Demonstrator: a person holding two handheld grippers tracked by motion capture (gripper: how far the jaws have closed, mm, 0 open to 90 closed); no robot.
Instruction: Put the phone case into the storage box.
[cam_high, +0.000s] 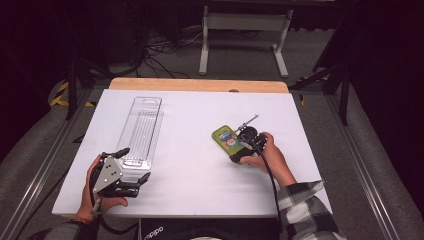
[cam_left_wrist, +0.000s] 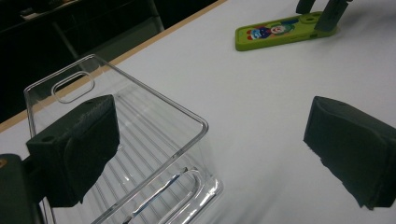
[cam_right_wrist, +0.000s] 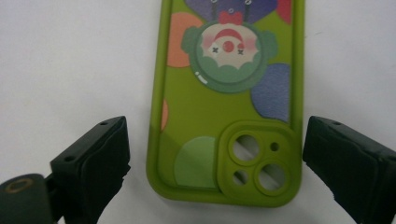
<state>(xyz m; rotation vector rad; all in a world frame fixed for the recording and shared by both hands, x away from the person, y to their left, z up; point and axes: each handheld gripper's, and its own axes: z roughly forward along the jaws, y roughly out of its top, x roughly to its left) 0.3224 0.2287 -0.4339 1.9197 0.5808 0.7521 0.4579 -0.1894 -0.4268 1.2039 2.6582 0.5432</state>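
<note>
Right now the right claw (cam_right_wrist: 215, 163) stands wide open with nothing held, one black jaw on each side of the camera end of the green phone case (cam_right_wrist: 226, 107), which lies flat on the white counter (cam_high: 200, 115), printed back up. The jaws are just beside the case's long edges and not yet touching it, so the case's long axis runs straight away from the claw, between the jaws, with the lens cut-outs nearest and the cartoon flower face farther off. Closing across the narrow width looks to me like the move this line-up calls for. From above, that right claw (cam_high: 248, 136) sits over the case (cam_high: 223, 138) a little right of the counter's middle, clearly the nearer hand to it. The left claw (cam_high: 131, 164) is also open and empty, well apart from the case at the near left; its one jaw hangs over the near end of the clear plastic bin (cam_left_wrist: 135, 140), the other outside over bare counter. The bin (cam_high: 142, 130) lies lengthwise, running away from the person toward the far edge.
</note>
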